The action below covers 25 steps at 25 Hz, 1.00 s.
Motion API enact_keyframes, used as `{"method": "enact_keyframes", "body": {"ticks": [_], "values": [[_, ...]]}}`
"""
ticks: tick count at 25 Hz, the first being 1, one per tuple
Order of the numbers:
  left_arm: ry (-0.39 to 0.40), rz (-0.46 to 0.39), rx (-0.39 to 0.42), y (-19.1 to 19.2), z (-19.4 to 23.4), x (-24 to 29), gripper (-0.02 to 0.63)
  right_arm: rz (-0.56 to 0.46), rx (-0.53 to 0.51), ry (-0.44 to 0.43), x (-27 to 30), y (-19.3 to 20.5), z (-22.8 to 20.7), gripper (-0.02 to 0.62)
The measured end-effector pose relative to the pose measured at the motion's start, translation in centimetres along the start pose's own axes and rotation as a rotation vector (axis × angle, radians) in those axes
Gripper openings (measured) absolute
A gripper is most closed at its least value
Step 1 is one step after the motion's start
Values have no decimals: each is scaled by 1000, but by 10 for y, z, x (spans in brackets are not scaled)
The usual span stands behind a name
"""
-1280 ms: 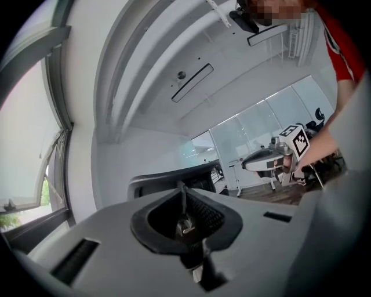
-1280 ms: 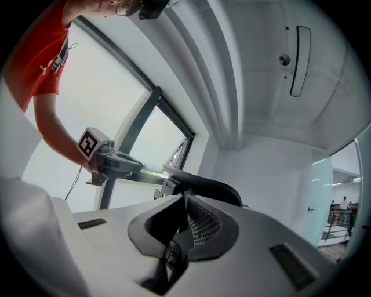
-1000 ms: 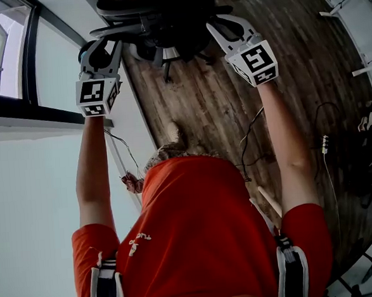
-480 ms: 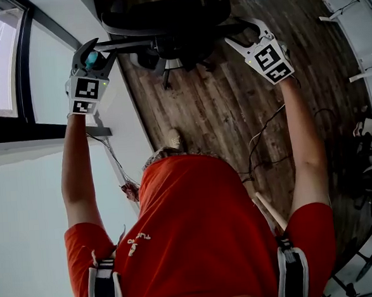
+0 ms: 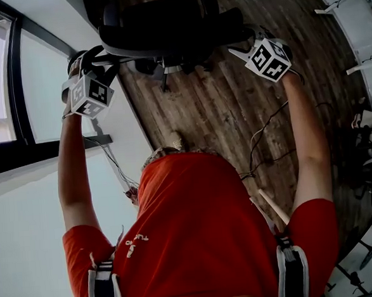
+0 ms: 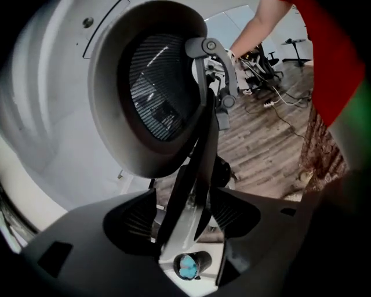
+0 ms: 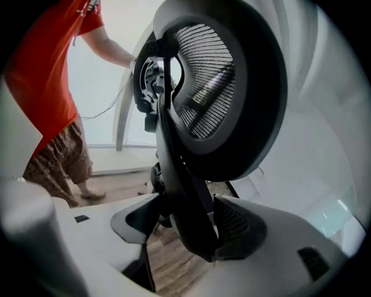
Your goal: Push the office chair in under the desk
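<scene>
Two tongs flank the office chair (image 5: 158, 23), which stands on the floor straight ahead of the person, one arm reaching to each side of it. The chair is black, with an oval mesh backrest (image 6: 153, 87) in a thick smooth rim and dark frame bars running down from it. The left gripper (image 6: 183, 210) has just been opening and its jaws are now spread wide; a dark bar (image 6: 194, 168) of the chair's frame runs between them without being pinched. The right gripper (image 7: 186, 227) has likewise just been opening and stands spread, with another dark frame bar (image 7: 179, 191) passing between its jaws and lying close to one pad, though not squeezed. Under the chair lies a floor (image 5: 234, 109) of dark brown wooden planks, worn and streaky. Black cables (image 5: 261, 139) trail over the planks on the person's side of the chair. To the chair's left, as the head view has it, a white wall (image 5: 130, 123) meets a dark-framed window (image 5: 3, 75). Well off to the chair's right stands white furniture (image 5: 354, 12). The person wears a red shirt (image 5: 199, 239).
</scene>
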<state>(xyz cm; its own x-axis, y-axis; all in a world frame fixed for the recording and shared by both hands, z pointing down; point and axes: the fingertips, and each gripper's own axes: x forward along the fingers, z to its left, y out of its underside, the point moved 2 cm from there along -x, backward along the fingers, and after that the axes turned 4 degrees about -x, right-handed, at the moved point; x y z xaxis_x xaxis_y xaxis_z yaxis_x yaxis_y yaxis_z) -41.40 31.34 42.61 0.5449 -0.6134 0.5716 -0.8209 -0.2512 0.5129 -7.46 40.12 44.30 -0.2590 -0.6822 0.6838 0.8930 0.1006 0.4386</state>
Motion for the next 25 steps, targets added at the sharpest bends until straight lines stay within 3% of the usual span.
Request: {"method": "enact_keyframes", "body": {"ticks": [5,11,13,14,21,25], "values": [[30,45,102,7,0,27,281,84,-70,-32,22,10,-2,278],[68,48,182,5,-8,45,180,157,-171,-92,42,23,4,276],[60,53,216,3,-8,47,155,156,-216,-84,46,24,2,225],[54,51,229,2,-6,48,153,148,-237,-71,46,25,-1,127],[20,24,315,3,4,58,130,136,-251,-45,52,34,-15,120],[21,32,326,8,17,74,132,141,-244,-36,65,36,-32,120]]}}
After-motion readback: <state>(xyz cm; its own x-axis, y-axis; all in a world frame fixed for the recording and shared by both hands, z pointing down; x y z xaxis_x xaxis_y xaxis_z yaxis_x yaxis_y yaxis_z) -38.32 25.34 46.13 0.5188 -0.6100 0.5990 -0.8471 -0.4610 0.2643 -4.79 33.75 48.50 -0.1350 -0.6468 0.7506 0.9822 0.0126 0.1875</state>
